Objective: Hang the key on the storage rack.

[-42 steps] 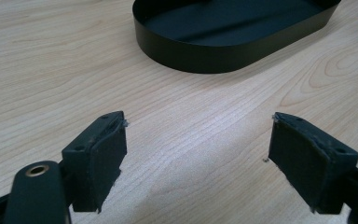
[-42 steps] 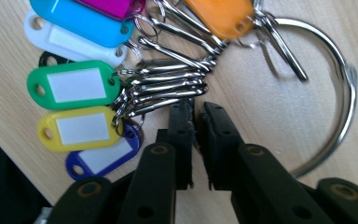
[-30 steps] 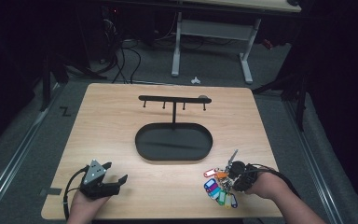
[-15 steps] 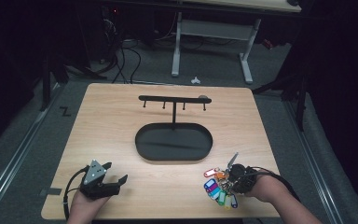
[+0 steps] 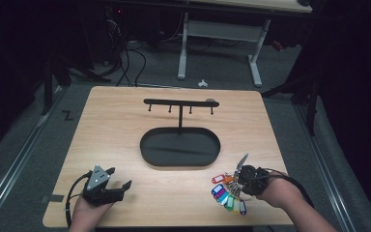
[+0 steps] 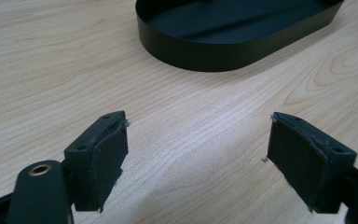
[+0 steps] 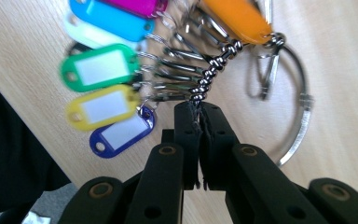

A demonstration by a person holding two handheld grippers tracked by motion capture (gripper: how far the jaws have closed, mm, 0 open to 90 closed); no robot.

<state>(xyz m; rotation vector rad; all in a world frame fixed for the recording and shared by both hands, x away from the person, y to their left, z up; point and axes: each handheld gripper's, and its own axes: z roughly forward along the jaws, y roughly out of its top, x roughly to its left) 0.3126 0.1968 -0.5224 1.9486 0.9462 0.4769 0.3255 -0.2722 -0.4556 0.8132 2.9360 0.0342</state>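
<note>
A bunch of keys with several coloured tags (image 5: 226, 194) lies near the table's front right edge. In the right gripper view, green (image 7: 98, 66), yellow (image 7: 103, 106) and blue (image 7: 121, 132) tags fan out beside a large metal ring (image 7: 303, 103). My right gripper (image 7: 198, 108) is shut on the twisted chain (image 7: 210, 69) of the bunch, and appears in the high view (image 5: 241, 183) with a hand behind it. My left gripper (image 5: 119, 177) rests at the front left, open, with bare wood between its pads (image 6: 100, 156).
A black stand with a hook rail (image 5: 179, 102) rises from an oval black tray (image 5: 147, 150) at mid-table; the tray's wall (image 6: 205, 58) lies ahead of the left gripper. Cables trail from both grippers. Table legs and wires are on the floor beyond.
The right gripper has edged slightly left and forward at the key bunch. The left gripper has not moved.
</note>
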